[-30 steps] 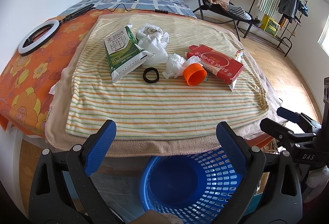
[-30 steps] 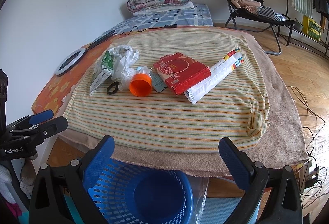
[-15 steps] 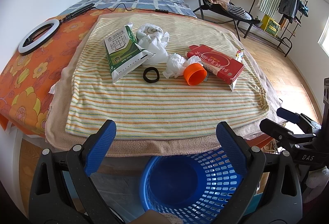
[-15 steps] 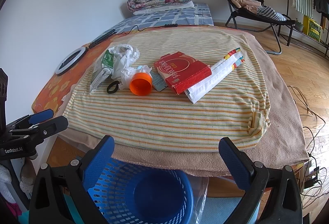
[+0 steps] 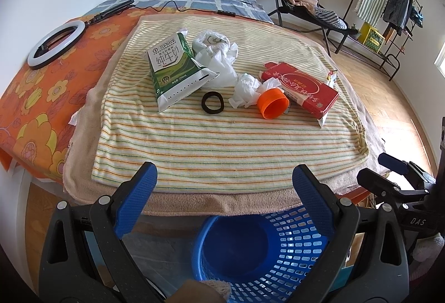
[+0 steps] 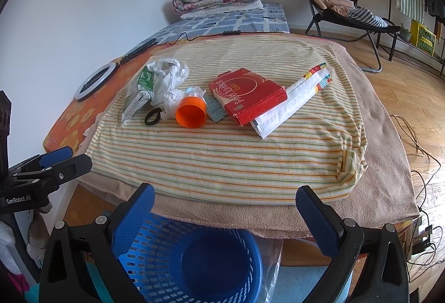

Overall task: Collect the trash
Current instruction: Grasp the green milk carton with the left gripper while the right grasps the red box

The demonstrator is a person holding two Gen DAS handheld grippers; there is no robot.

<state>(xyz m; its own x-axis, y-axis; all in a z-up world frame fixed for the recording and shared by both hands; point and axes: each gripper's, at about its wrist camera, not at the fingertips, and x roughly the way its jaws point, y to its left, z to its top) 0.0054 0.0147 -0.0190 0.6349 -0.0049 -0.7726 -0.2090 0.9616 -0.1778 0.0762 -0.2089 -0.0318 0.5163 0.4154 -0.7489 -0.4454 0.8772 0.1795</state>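
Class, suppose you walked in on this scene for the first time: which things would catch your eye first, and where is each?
Probably the bright orange cup lying on its side mid-blanket, mouth toward the camera, with the red box just right of it and the green milk carton at the left of the litter. Next, the empty blue basket on the floor below the near edge, between the open left tongs.

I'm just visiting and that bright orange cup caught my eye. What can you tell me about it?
The orange cup looks like smooth plastic, empty, lying on its side on the striped cloth with its open mouth toward the cameras. Crumpled white plastic presses against its left side, and a grey-blue card lies by its right. The red box sits just beyond. Nothing grips it.
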